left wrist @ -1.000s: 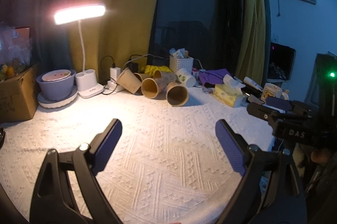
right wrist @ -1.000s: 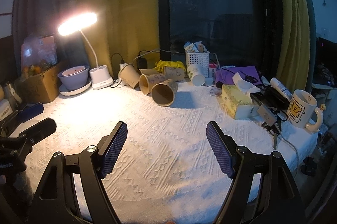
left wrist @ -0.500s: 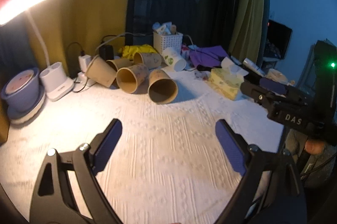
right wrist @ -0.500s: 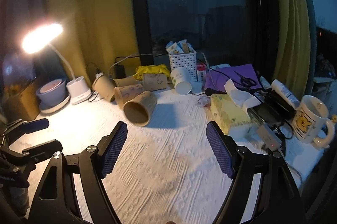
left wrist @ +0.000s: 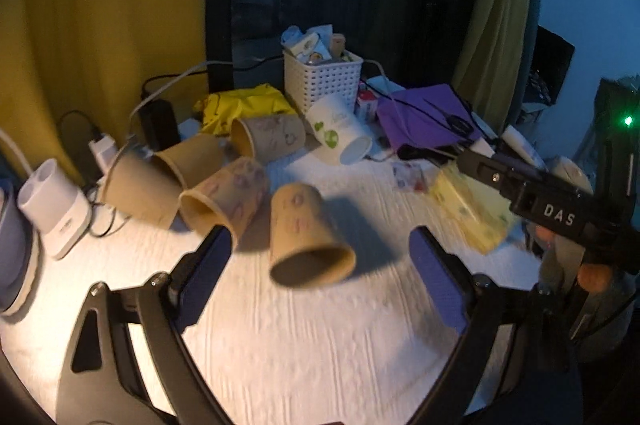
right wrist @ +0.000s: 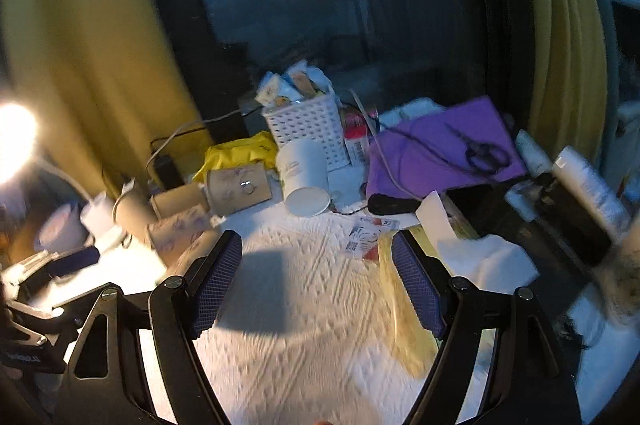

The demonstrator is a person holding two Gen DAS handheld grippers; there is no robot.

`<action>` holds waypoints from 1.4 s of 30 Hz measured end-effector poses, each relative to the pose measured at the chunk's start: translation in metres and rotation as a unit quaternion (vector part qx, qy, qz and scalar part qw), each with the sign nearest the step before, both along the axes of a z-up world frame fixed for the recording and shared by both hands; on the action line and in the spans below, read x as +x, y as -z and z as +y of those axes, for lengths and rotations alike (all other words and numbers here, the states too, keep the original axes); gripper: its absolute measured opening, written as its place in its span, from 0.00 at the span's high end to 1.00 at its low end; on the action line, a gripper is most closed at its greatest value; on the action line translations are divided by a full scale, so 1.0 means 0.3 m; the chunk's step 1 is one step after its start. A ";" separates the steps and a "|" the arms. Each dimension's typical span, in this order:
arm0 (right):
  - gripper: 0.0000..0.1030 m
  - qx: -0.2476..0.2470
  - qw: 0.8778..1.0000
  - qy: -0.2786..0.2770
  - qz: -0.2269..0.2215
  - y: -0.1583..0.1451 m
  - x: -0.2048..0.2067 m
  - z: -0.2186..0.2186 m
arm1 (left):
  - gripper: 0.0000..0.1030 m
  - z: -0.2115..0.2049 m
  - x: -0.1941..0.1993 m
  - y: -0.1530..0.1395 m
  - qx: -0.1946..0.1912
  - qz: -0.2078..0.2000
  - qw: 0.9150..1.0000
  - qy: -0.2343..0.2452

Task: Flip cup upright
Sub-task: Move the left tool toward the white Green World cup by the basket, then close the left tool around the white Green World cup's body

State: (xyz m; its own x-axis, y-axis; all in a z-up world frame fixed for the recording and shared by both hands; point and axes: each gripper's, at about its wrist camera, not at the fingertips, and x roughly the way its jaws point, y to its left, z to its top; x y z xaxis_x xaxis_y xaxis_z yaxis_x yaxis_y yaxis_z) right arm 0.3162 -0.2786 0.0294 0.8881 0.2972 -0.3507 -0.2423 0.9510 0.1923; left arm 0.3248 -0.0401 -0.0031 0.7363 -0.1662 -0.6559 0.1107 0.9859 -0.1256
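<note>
Several brown paper cups lie on their sides on the white cloth. The nearest one [left wrist: 306, 237] lies with its mouth toward me, between and just beyond the blue pads of my open, empty left gripper [left wrist: 320, 265]. More brown cups [left wrist: 224, 197] lie behind it, and a white cup with green print [left wrist: 340, 133] lies tipped over. My right gripper [right wrist: 318, 283] is open and empty over bare cloth, with the white cup [right wrist: 304, 177] ahead of it. The right gripper also shows in the left wrist view [left wrist: 552, 213].
A white basket [left wrist: 322, 81] of packets, a yellow bag [left wrist: 240, 105], a purple sheet with scissors [right wrist: 444, 149], a yellow tissue box [right wrist: 404, 301], cables and a charger [left wrist: 160, 125] crowd the back. A lamp base [left wrist: 52, 209] stands at left.
Both grippers have moved forward toward the cups. The nearest brown cup now sits close between the left pads. The right view has swung right and nearer the white cup and tissue box.
</note>
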 end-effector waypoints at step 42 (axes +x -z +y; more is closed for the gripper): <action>0.22 0.048 0.993 0.099 0.040 -0.045 0.359 -0.200 | 0.38 -0.166 0.832 0.266 -0.072 0.204 0.976 -0.031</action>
State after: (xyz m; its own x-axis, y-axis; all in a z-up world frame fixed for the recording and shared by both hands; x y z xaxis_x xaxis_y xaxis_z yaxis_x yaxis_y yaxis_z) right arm 0.4238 -0.3387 0.0429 0.9029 0.1544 -0.4011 -0.0324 0.9550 0.2948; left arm 0.5745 -0.0900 -0.0828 0.4310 -0.2421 -0.8693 -0.0373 0.9577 -0.2852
